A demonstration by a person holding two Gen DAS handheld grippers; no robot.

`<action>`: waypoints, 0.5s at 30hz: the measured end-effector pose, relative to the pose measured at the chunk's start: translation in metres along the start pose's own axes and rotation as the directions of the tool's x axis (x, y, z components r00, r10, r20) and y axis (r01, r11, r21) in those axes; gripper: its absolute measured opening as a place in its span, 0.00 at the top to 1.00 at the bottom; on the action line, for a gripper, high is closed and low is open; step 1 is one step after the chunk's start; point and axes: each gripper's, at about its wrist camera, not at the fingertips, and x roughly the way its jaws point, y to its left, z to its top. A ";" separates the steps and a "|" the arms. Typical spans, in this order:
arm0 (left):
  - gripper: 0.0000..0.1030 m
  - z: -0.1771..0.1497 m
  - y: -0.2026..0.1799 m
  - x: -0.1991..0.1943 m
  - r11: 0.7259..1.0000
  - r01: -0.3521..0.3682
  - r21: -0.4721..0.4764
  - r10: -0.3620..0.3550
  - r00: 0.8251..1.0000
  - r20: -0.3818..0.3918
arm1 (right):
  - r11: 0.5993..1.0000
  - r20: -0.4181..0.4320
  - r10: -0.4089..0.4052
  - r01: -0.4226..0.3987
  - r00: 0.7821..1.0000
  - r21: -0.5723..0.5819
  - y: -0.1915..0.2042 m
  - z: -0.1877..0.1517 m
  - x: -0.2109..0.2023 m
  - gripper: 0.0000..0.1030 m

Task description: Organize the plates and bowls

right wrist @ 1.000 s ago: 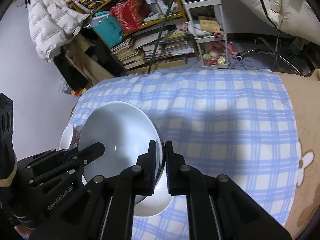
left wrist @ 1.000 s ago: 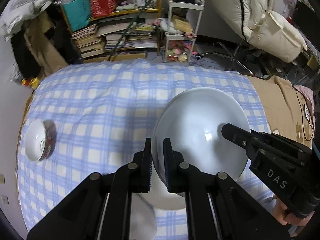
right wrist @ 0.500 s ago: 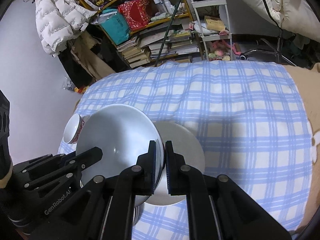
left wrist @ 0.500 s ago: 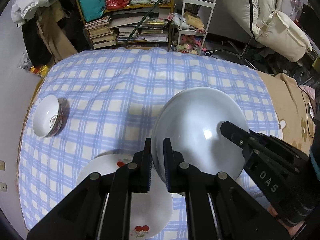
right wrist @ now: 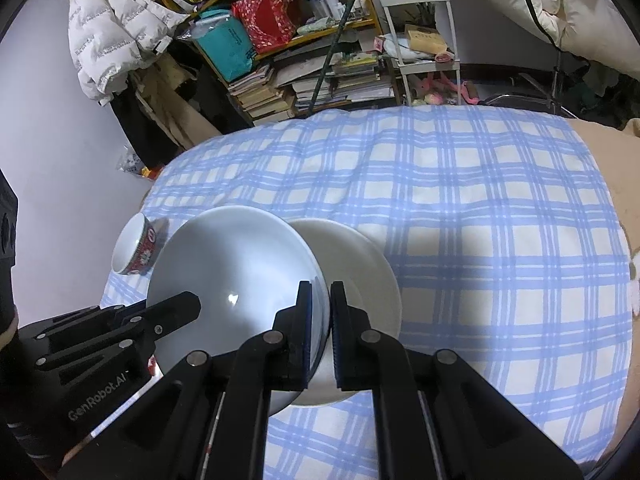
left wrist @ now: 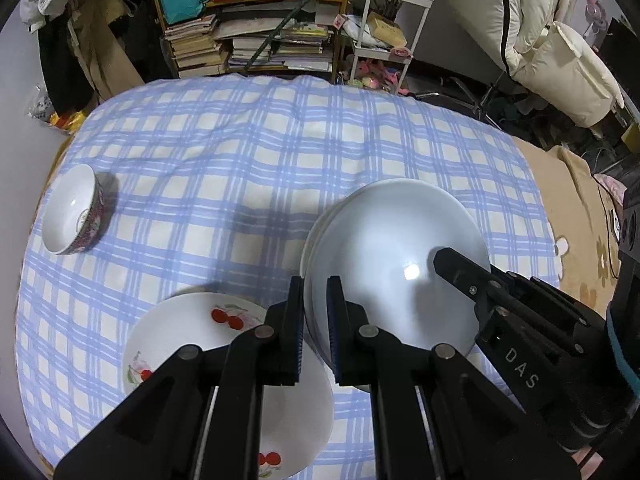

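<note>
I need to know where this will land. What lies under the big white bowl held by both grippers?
Under the big white bowl, a plain white plate shows on the checked cloth. Its near-left part is covered.

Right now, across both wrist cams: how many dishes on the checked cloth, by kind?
Bowls: 2, the large white bowl and the small patterned bowl
Plates: 2, the cherry plate and the plain white plate
Total: 4
</note>
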 end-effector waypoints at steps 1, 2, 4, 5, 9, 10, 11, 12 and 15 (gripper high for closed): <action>0.90 -0.001 -0.001 0.002 1.000 -0.002 0.003 0.002 1.000 -0.004 | 1.000 -0.002 -0.005 0.005 1.000 -0.003 -0.001 -0.001 0.002 0.90; 0.90 -0.001 -0.001 0.004 1.000 -0.004 0.006 0.004 1.000 -0.005 | 1.000 -0.006 -0.009 0.009 1.000 0.000 -0.003 -0.002 0.004 0.90; 0.90 -0.001 -0.002 0.008 1.000 -0.011 0.012 0.011 1.000 -0.010 | 1.000 -0.011 -0.011 0.012 1.000 0.003 -0.005 -0.003 0.008 0.90; 0.90 0.000 -0.002 0.010 1.000 -0.012 0.013 0.012 1.000 -0.014 | 1.000 -0.014 -0.014 0.014 1.000 0.003 -0.006 -0.004 0.010 0.90; 0.90 0.001 -0.001 0.015 1.000 -0.007 0.002 0.007 1.000 -0.021 | 1.000 -0.016 -0.019 0.019 1.000 -0.005 -0.007 -0.003 0.014 0.90; 0.90 0.001 -0.001 0.016 1.000 -0.005 0.001 0.005 1.000 -0.022 | 1.000 -0.017 -0.020 0.020 1.000 -0.006 -0.008 -0.003 0.015 0.90; 0.90 0.001 -0.002 0.017 1.000 -0.004 -0.001 0.004 1.000 -0.025 | 1.000 -0.019 -0.022 0.021 1.000 -0.005 -0.009 -0.002 0.016 0.90; 0.90 0.001 -0.002 0.019 1.000 -0.005 -0.001 0.005 1.000 -0.026 | 1.000 -0.020 -0.023 0.023 1.000 -0.004 -0.009 -0.002 0.017 0.90; 0.90 0.000 -0.004 0.022 1.000 -0.008 0.002 0.008 1.000 -0.030 | 0.999 -0.016 -0.034 0.033 0.999 -0.012 -0.009 -0.002 0.018 0.90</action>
